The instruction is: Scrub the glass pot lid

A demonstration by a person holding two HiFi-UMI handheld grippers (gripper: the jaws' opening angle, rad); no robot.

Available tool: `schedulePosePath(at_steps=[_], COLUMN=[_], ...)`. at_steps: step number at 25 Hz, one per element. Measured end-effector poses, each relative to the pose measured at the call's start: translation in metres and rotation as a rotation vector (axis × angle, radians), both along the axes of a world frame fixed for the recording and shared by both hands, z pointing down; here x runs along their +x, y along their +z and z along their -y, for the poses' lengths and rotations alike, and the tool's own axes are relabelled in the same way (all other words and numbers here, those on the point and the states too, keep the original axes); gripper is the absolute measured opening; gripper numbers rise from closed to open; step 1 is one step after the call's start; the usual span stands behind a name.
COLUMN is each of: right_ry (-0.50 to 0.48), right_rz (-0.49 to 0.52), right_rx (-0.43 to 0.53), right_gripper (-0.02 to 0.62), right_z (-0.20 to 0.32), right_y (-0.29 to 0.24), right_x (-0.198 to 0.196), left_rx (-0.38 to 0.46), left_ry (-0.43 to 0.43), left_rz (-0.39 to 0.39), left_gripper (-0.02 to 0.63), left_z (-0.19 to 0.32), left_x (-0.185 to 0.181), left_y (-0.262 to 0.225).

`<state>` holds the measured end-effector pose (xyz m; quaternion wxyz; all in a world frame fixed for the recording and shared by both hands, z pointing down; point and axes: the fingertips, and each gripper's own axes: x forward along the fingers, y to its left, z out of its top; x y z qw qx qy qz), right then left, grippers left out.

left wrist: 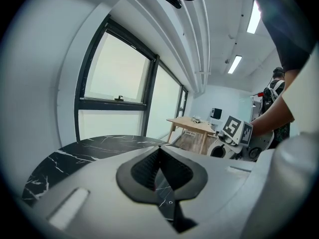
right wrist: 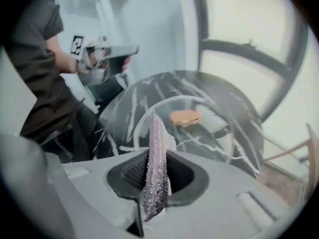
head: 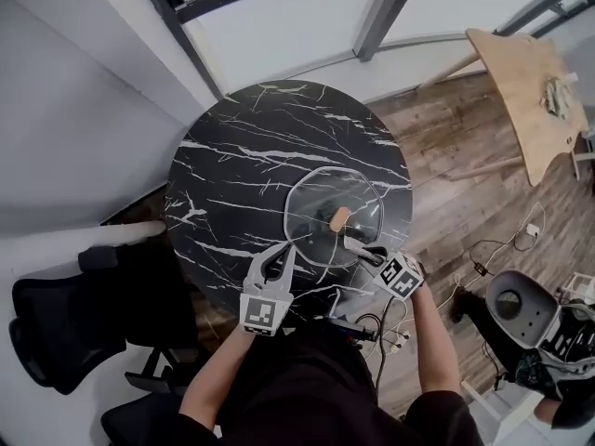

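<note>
**Lid scrub: cloth held ready at the near rim**

The glass pot lid (head: 321, 203) lies knob-up on the round table (head: 232, 156), on the side nearest the person. All places below are given rel. to this lid.

The R gripper (head: 358, 247) is at the lid's near-right rim. Its jaws are clenched on a scrub cloth (right wrist: 155, 168), which stands up as a thin folded strip between the pads. The L gripper (head: 286, 254) is at the near-left rim, jaws pressed together w/ nothing seen between them. Whether it touches the rim I cannot tell.

The step in hand, as I judge it, is to bring the cloth onto the glass. To do it well:
- Lay the free cloth end on the dome, not the jaw tips.
- Rub in short arcs around the knob (head: 340, 218).
- Brace the rim w/ the L gripper, because smooth glass on polished stone will probably slide under a sideways push.
- Use moderate pressure.

Materials:
- **Lid:** clear glass, a shallow dome w/ a thin rim.
- **Knob:** round, light brown, at the lid's centre; it looks like wood.
- **Cloth:** pale purple, w/ a glittery, rough weave.
- **Table:** black w/ white veins, glossy.
</note>
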<state>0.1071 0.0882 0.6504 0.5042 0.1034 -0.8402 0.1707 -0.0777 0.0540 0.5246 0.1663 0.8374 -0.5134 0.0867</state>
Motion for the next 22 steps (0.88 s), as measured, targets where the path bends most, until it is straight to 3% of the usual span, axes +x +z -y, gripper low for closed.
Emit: schedulePosePath(at_steps=[3,7,9,12,17,22], right_ry=[0.312,0.527,0.547,0.504,0.442,0.386], right_rz=[0.038,0.068,0.091,0.102,0.060,0.016], right_rx=[0.211,0.368,0.406,0.410,0.361,0.381], right_gripper=[0.078,0.077,0.077,0.076,0.075,0.075], right_z=[0.048,0.082,0.089,0.093,0.092,0.091], right_y=[-0.011,-0.028,-0.035,-0.034,-0.011,-0.004], right_x=[0.007,0.005,-0.004,-0.024,-0.045,-0.050], left_rx=[0.010,0.032,0.036,0.037,0.024,0.019], left_ry=[-0.021,-0.051,-0.058,-0.059,-0.068,-0.064], left_rz=[0.004,0.029,0.031,0.032,0.026,0.030], left_gripper=[0.003,0.003,0.003,0.003,0.003,0.003], left_z=[0.004,0.009,0.009,0.008,0.006,0.005], left_x=[-0.001,-0.004,-0.004,-0.003,-0.003,-0.006], left_y=[-0.006,-0.014,-0.017,-0.020,-0.020,-0.020])
